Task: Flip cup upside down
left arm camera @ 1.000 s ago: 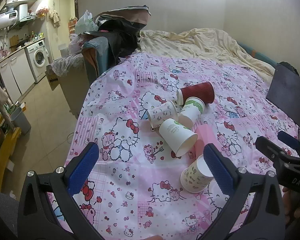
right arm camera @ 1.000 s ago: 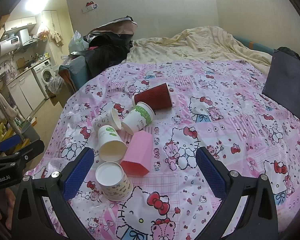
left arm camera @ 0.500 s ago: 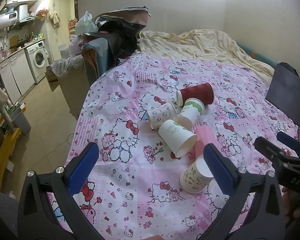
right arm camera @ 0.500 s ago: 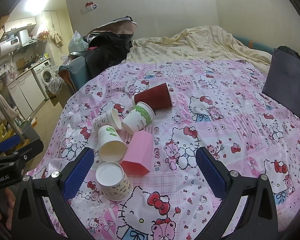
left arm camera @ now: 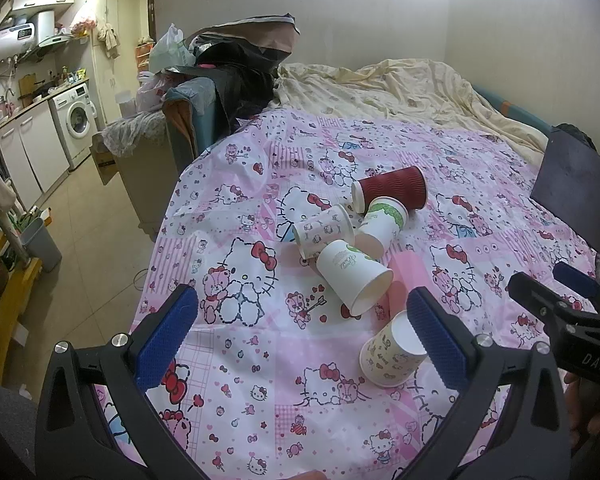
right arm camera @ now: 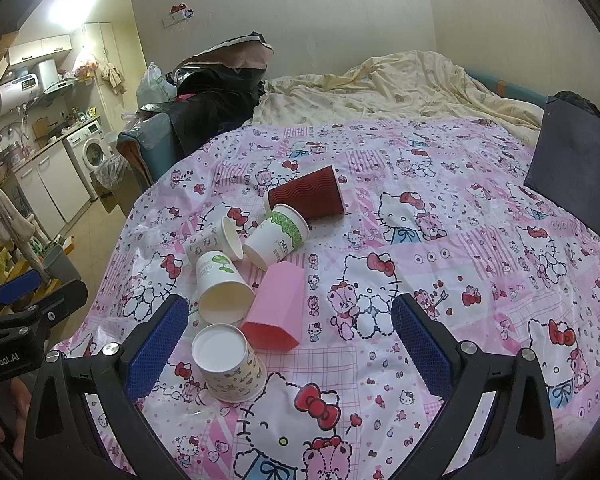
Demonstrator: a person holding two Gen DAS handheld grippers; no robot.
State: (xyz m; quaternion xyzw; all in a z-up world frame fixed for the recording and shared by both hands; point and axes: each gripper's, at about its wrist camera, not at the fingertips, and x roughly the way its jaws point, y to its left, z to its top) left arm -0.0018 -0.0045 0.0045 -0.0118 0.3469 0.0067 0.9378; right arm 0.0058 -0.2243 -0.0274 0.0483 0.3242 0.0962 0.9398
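Note:
Several cups lie in a cluster on the pink Hello Kitty cloth (left arm camera: 260, 360) (right arm camera: 440, 248). A patterned paper cup (left arm camera: 392, 352) (right arm camera: 228, 364) stands upside down, nearest to me. A white cup with a green leaf (left arm camera: 352, 276) (right arm camera: 222, 284), a pink plastic cup (right arm camera: 278, 304), a green-banded cup (left arm camera: 382, 224) (right arm camera: 278, 236), a small patterned cup (left arm camera: 324, 230) (right arm camera: 212, 238) and a dark red ribbed cup (left arm camera: 392, 190) (right arm camera: 308, 196) lie on their sides. My left gripper (left arm camera: 300, 336) and right gripper (right arm camera: 290, 340) are open, empty, short of the cups.
A cream duvet (left arm camera: 400, 92) lies bunched at the far end. A dark flat board (left arm camera: 576, 196) (right arm camera: 572, 176) lies at the right edge. A chair piled with bags (left arm camera: 228, 72) stands off the left side, with floor and a kitchen beyond.

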